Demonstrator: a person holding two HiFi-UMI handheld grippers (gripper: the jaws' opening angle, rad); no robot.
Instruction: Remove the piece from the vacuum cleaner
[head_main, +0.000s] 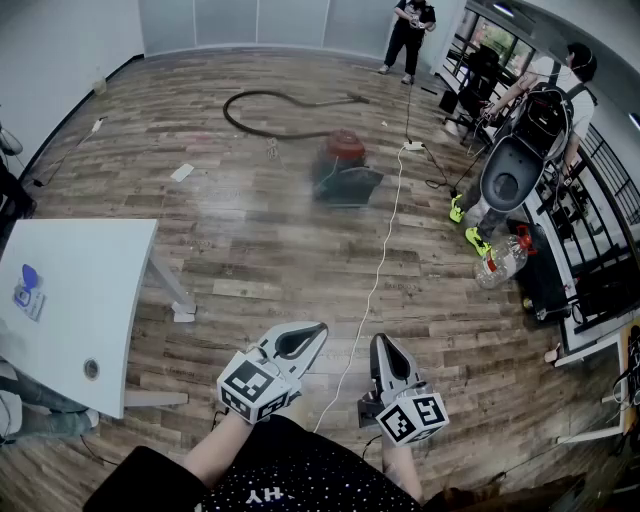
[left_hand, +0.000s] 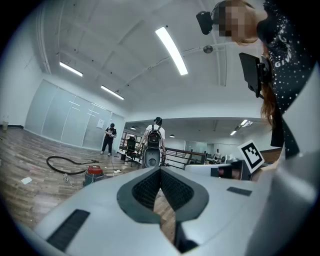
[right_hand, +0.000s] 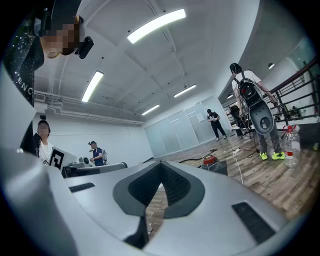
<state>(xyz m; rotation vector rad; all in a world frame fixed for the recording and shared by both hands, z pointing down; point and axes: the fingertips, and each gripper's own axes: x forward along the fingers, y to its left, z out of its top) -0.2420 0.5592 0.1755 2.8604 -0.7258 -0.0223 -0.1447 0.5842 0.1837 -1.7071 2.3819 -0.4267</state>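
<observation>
A red and dark vacuum cleaner (head_main: 343, 167) stands on the wood floor well ahead of me, its black hose (head_main: 262, 112) curling off to the left. It also shows small in the left gripper view as the vacuum cleaner (left_hand: 93, 173) and in the right gripper view as the vacuum cleaner (right_hand: 210, 161). My left gripper (head_main: 318, 330) and right gripper (head_main: 380, 341) are held close to my body, far from it. Both are shut with nothing between the jaws, as the left gripper (left_hand: 160, 169) and right gripper (right_hand: 160, 163) show in their own views.
A white power cord (head_main: 375, 280) runs across the floor from the vacuum toward me. A white table (head_main: 75, 300) stands at the left. At the right a person with a backpack machine (head_main: 520, 165) stands by a railing, with a water bottle (head_main: 498, 262) beside. Another person (head_main: 408, 35) stands far back.
</observation>
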